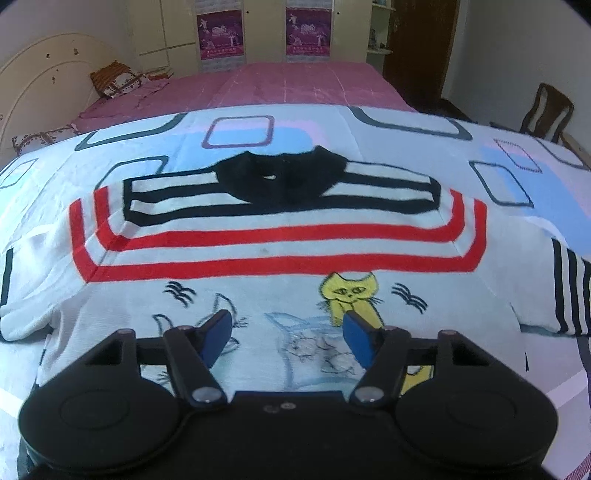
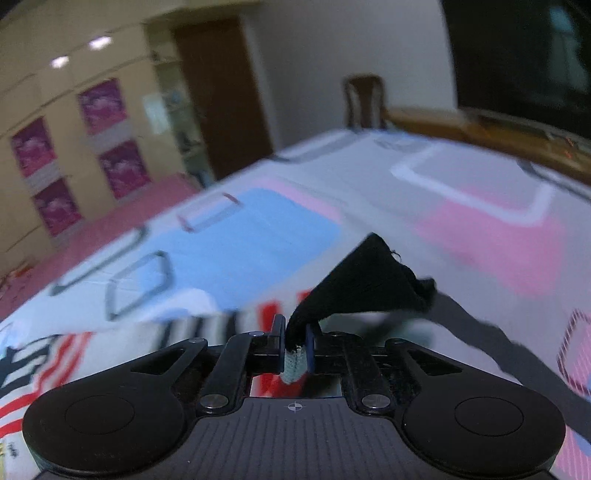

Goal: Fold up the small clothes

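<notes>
Bed [image 1: 295, 85], pink sheet; patterned quilt [image 1: 517, 177] over it; small striped shirt [image 1: 258, 236] flat on quilt.

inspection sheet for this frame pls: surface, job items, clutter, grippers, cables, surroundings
Surface: bed with a patterned quilt over a pink sheet.
Job's things: small white shirt lying flat, black collar at the far end, red and black stripes, cat drawings on the near part.
Clutter: cushion near the headboard.
Grippers: left gripper open, low over the cat print, nothing between the jaws. Right gripper shut on black fabric, apparently a trim edge of the shirt; view is blurred.
Cables: nothing seen.
Surroundings: wardrobe with purple posters, dark wooden door, wooden chair.
</notes>
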Tool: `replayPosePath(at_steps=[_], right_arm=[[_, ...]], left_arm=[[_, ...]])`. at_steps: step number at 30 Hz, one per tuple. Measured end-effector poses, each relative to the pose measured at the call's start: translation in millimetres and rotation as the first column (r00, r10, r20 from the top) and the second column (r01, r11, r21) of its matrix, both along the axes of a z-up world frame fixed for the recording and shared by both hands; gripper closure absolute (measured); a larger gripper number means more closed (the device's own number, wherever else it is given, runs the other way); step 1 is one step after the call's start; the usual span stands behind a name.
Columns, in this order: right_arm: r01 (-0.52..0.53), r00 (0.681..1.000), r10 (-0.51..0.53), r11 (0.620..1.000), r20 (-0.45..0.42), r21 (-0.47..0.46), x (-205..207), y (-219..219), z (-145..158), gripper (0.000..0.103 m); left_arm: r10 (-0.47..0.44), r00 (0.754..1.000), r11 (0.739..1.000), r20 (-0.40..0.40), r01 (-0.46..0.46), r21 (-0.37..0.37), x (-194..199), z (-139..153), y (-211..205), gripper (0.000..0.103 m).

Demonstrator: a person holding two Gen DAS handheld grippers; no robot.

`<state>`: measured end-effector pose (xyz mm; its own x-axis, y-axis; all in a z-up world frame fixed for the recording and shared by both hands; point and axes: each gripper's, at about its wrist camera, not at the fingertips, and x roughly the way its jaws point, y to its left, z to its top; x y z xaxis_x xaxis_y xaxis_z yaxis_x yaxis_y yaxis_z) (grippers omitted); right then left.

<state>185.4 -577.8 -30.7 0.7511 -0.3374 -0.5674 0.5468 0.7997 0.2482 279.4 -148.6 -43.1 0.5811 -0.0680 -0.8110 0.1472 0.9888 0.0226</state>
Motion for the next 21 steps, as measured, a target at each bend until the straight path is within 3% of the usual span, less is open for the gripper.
replayPosePath(at_steps=[6, 11, 14, 18, 21], right_arm=[[-0.216, 0.971, 0.218, 0.976, 0.102, -0.034, 30, 84, 40, 0.093], [-0.43, 0.892, 0.429, 0.903, 0.143, -0.021, 62, 185, 53, 0.093], [-0.531, 0.842, 0.526, 0.847, 0.117, 0.018, 82, 242, 35, 0.093], [-0.622, 0.781, 0.625, 0.776, 0.013, 0.104, 100, 309, -7, 0.093], [-0.628, 0.771, 0.635, 0.77, -0.049, 0.111, 96, 332, -28, 0.091]], left_arm=[[0.048, 0.999, 0.998, 0.02, -0.047, -0.037, 3, 5, 42, 0.038], [0.108, 0.993, 0.993, 0.039, -0.106, -0.045, 4, 10, 86, 0.038], [0.143, 0.989, 0.989, 0.041, -0.141, -0.046, 4, 11, 111, 0.038], [0.161, 0.987, 0.986, 0.025, -0.159, -0.06, 4, 10, 133, 0.038], [0.132, 0.991, 0.984, -0.003, -0.132, -0.119, 7, 8, 137, 0.038]])
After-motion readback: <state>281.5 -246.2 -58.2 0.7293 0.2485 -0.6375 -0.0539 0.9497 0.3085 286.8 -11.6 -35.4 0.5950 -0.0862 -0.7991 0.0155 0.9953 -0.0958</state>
